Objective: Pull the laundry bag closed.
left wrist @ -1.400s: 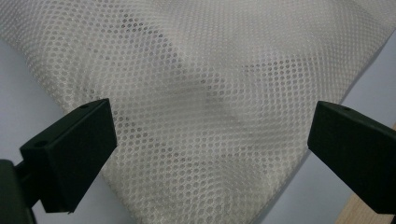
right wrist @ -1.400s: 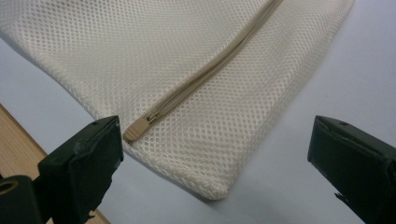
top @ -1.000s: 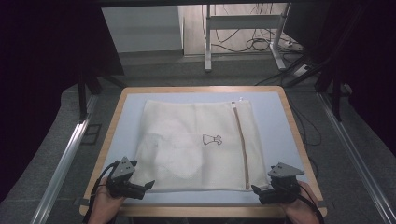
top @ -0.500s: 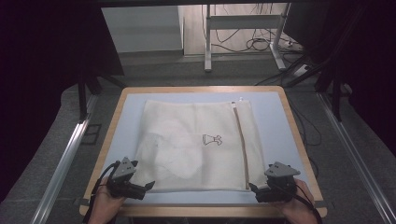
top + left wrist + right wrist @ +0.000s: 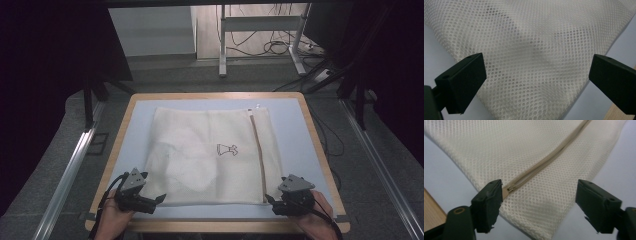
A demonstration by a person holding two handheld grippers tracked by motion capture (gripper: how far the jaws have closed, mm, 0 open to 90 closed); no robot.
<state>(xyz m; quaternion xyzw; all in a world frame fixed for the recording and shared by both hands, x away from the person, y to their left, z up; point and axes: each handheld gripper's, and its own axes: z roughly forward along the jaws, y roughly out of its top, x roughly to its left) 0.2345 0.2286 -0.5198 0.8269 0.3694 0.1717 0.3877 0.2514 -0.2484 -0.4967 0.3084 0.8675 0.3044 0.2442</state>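
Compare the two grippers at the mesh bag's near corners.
The left gripper straddles a plain corner of the mesh bag; the right gripper straddles the corner where the tan zipper ends. The right gripper's jaws have just been closing, not yet pinching. Both are open.

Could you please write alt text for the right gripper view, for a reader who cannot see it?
A cream mesh laundry bag lies on a pale blue table, one corner pointing between the right gripper's two black fingers, which stand apart on either side of it. A tan zipper runs diagonally across the bag, its end beside the left finger.
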